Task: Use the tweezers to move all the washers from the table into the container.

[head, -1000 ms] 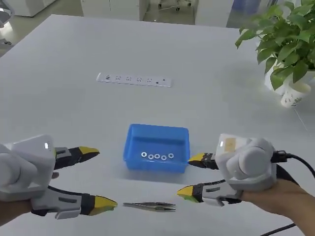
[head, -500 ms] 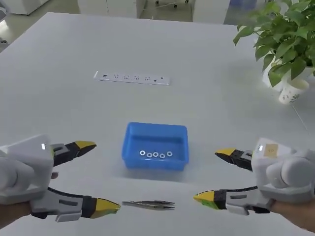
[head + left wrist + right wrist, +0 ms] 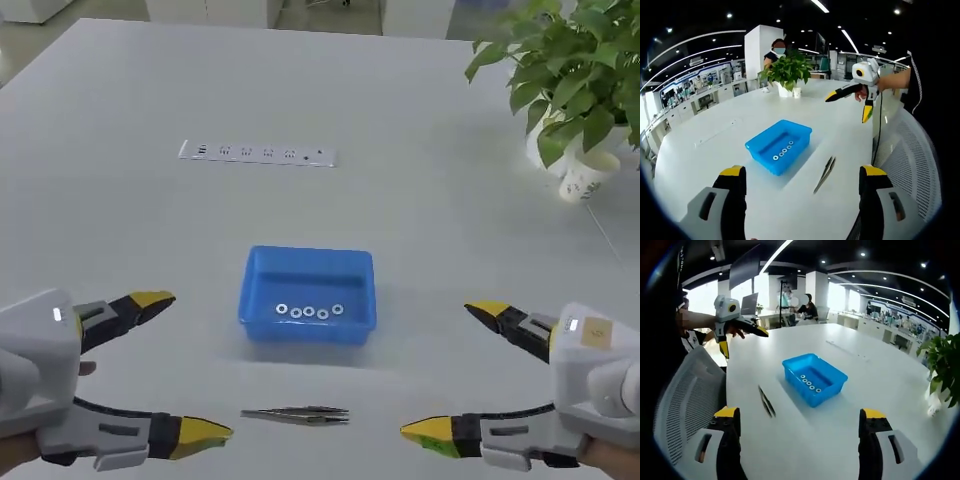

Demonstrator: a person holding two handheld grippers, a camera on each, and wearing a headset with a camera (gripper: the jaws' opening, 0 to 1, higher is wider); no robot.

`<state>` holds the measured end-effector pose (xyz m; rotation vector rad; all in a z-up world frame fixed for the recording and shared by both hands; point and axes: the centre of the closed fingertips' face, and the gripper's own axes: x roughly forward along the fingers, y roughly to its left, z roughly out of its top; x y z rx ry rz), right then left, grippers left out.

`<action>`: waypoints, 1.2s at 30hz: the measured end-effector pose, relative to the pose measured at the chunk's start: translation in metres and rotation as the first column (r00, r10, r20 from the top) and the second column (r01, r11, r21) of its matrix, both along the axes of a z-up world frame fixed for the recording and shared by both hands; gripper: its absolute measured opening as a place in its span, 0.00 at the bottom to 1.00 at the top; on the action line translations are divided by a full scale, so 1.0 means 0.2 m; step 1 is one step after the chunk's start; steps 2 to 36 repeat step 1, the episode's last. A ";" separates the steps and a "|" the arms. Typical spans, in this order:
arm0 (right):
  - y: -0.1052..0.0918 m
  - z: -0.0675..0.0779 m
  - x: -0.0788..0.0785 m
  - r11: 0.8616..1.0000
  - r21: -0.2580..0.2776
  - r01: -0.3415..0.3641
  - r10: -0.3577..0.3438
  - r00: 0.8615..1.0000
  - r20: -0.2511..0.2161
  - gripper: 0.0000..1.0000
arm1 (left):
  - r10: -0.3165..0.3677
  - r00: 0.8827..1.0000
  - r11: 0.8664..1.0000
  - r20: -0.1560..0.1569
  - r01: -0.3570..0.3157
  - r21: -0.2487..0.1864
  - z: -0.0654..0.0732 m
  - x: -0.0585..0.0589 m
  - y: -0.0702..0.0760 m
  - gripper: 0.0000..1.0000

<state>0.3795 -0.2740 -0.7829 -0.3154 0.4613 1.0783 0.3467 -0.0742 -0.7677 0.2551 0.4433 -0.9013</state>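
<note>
Both grippers hover low over the counter (image 3: 430,190), jaws spread wide and holding nothing: the left gripper (image 3: 192,365) at the near left, the right gripper (image 3: 442,370) at the near right. Between them the tweezers (image 3: 295,414) lie flat and untouched. Just beyond sits the blue container (image 3: 305,255), with five washers (image 3: 308,312) in a row on its floor. Farther off lie a white power strip (image 3: 255,153) and, at the far right, a potted plant (image 3: 575,70).
</note>
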 end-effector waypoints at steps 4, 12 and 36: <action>0.00 0.00 0.00 1.000 0.000 0.001 -0.001 1.000 0.003 1.00 | 0.005 1.000 1.000 0.000 -0.005 0.000 0.00 0.00 0.00 0.99; 0.00 0.00 0.00 1.000 0.000 0.001 -0.001 1.000 0.003 1.00 | 0.005 1.000 1.000 0.000 -0.005 0.000 0.00 0.00 0.00 0.99; 0.00 0.00 0.00 1.000 0.000 0.001 -0.001 1.000 0.003 1.00 | 0.005 1.000 1.000 0.000 -0.005 0.000 0.00 0.00 0.00 0.99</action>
